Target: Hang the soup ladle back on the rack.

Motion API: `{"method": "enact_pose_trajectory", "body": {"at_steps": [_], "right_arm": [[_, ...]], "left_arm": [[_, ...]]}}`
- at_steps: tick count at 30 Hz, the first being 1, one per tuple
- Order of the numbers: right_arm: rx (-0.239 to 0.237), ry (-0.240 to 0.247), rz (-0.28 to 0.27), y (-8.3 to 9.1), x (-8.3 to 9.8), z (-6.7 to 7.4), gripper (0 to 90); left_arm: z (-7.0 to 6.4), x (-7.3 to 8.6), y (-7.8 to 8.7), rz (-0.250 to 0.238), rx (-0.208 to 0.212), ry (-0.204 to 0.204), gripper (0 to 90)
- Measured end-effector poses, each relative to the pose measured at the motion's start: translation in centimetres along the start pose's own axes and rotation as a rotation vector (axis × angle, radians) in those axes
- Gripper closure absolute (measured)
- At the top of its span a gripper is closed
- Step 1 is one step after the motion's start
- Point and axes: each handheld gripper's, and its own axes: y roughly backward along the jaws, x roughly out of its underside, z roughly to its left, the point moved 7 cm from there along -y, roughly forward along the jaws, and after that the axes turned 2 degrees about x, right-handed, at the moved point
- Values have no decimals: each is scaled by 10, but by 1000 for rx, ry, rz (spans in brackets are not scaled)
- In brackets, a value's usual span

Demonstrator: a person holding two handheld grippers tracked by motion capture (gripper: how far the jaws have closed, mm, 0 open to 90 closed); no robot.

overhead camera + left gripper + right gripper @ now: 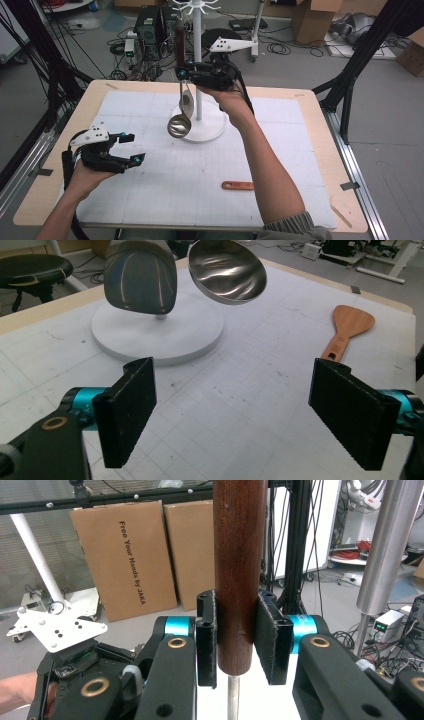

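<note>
Overhead, your right gripper (pixel 186 73) holds the ladle (pixel 180 125) upright beside the stand (pixel 198 60). Your left gripper (pixel 232 415) view shows open, empty jaws over the mat (pixel 240 390). Your right gripper view shows pads clamping the handle (pixel 239 570).

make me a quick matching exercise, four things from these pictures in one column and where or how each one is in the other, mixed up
Things:
1. ladle
2. wooden spatula
3. left gripper
4. white stand

States:
A. lying flat on the white mat
B. held by its wooden handle in the right gripper
C. jaws open, holding nothing
D. upright on a round base

Pairs: 1-B, 2-A, 3-C, 4-D
</note>
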Motion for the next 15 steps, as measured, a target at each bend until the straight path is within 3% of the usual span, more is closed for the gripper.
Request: {"method": "enact_pose_trajectory", "body": {"at_steps": [15], "right_arm": [[8, 8, 7, -7, -11, -4, 733]], "left_arm": [[1, 0, 0, -4, 1, 0, 196]]}}
